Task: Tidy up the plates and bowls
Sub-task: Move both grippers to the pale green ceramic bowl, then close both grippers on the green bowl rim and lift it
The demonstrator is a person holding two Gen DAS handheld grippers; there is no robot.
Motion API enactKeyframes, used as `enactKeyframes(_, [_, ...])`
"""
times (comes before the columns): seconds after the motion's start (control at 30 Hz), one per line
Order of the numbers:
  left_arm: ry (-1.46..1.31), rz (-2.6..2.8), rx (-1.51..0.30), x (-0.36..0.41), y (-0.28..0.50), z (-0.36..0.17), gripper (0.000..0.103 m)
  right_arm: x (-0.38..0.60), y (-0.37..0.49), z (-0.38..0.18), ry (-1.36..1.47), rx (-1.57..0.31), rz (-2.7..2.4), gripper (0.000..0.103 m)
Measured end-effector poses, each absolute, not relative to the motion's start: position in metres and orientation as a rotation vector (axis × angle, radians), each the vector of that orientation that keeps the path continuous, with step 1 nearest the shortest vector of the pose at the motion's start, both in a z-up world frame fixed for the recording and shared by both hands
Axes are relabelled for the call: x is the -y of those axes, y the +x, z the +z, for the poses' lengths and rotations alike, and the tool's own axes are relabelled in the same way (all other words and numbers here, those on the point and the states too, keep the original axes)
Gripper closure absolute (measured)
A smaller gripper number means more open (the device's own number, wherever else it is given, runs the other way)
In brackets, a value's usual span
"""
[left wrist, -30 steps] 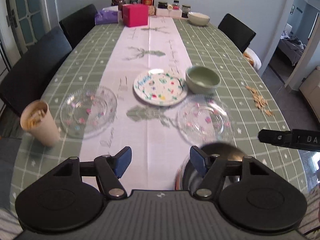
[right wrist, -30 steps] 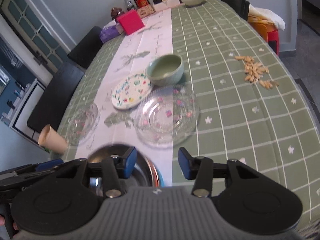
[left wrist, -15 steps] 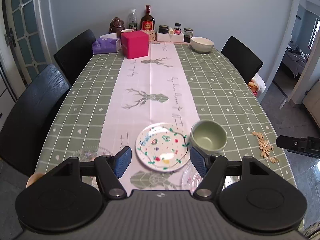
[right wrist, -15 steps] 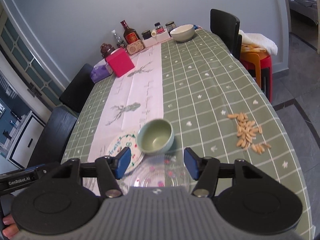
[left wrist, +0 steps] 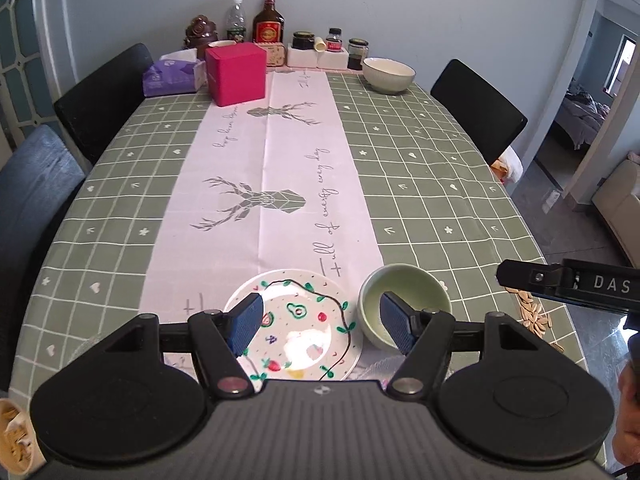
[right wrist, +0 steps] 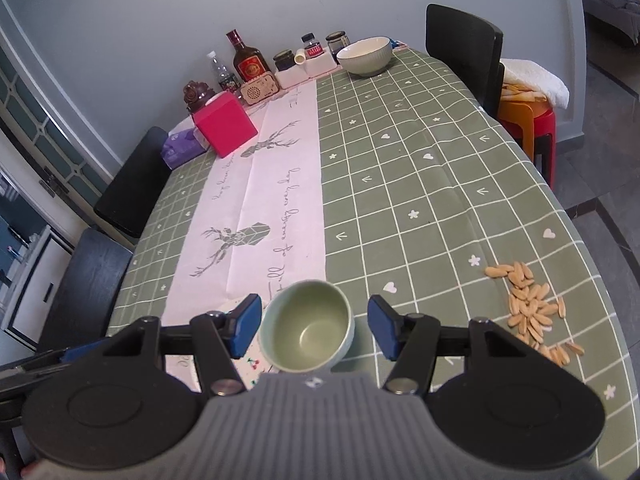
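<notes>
A white plate with painted fruit (left wrist: 298, 326) lies on the table runner, and a green bowl (left wrist: 404, 300) stands just right of it. My left gripper (left wrist: 322, 322) is open and empty, held above the plate's near part. My right gripper (right wrist: 314, 324) is open and empty, with the green bowl (right wrist: 306, 332) showing between its fingers below. A sliver of the plate (right wrist: 250, 356) shows left of the bowl. A white bowl (left wrist: 388, 74) stands at the far end, also in the right wrist view (right wrist: 364, 56). Glass plates near me are mostly hidden by the grippers.
A red box (left wrist: 236, 74), tissue pack (left wrist: 172, 76), bottles and jars (left wrist: 270, 24) line the far end. Scattered seeds (right wrist: 528, 308) lie near the right edge. A paper cup (left wrist: 14, 438) stands at the near left. Black chairs (left wrist: 478, 108) flank the table.
Both grippers have lifted and tilted up from the near table, so the glass plates and metal bowl dropped out of view. Both stay open and empty.
</notes>
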State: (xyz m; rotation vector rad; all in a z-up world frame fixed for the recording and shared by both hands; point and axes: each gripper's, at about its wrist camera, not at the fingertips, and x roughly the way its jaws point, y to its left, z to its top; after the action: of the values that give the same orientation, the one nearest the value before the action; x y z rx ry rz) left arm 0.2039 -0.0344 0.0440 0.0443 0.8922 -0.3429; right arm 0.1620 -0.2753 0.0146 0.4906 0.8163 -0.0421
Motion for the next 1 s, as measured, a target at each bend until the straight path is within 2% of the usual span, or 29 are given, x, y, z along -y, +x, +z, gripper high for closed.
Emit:
enactKeyframes(0.23, [0.04,-0.377,-0.936,0.047,0.235,0.01,0.028,0.276,0.188,-0.02,0.471,-0.86,-0.053,0.045])
enactKeyframes(0.3, [0.026,-0.376,-0.944,0.049,0.242,0.001,0.028,0.278,0.194,-0.033,0.489,-0.883,-0.058,0.05])
enactKeyframes(0.5, [0.061,-0.381,-0.986,0.064,0.256,-0.029,0.032,0.282,0.201,-0.065,0.517,-0.922,-0.063,0.051])
enactKeyframes(0.67, [0.076,-0.387,-1.013,0.073,0.259,-0.049,0.032,0.272,0.207,-0.074,0.429,-0.924,-0.053,0.051])
enactKeyframes(0.73, [0.092,-0.39,-1.002,0.076,0.258,-0.054,0.032,0.271,0.208,-0.077,0.431,-0.926,-0.043,0.059])
enactKeyframes(0.77, [0.096,-0.387,-0.999,0.077,0.258,-0.055,0.032,0.271,0.209,-0.079,0.435,-0.933,-0.038,0.067])
enactKeyframes(0.9, [0.094,-0.39,-0.999,0.082,0.261,-0.061,0.034,0.268,0.214,-0.087,0.437,-0.948,-0.026,0.069])
enactKeyframes(0.93, [0.093,-0.386,-1.003,0.083,0.262,-0.062,0.042,0.267,0.214,-0.087,0.437,-0.947,-0.023,0.072])
enactKeyframes(0.97, [0.093,-0.382,-1.011,0.083,0.263,-0.064,0.051,0.267,0.214,-0.087,0.438,-0.945,-0.019,0.081])
enactKeyframes(1.0, [0.085,-0.387,-1.024,0.083,0.264,-0.066,0.053,0.265,0.215,-0.086,0.433,-0.944,-0.022,0.085])
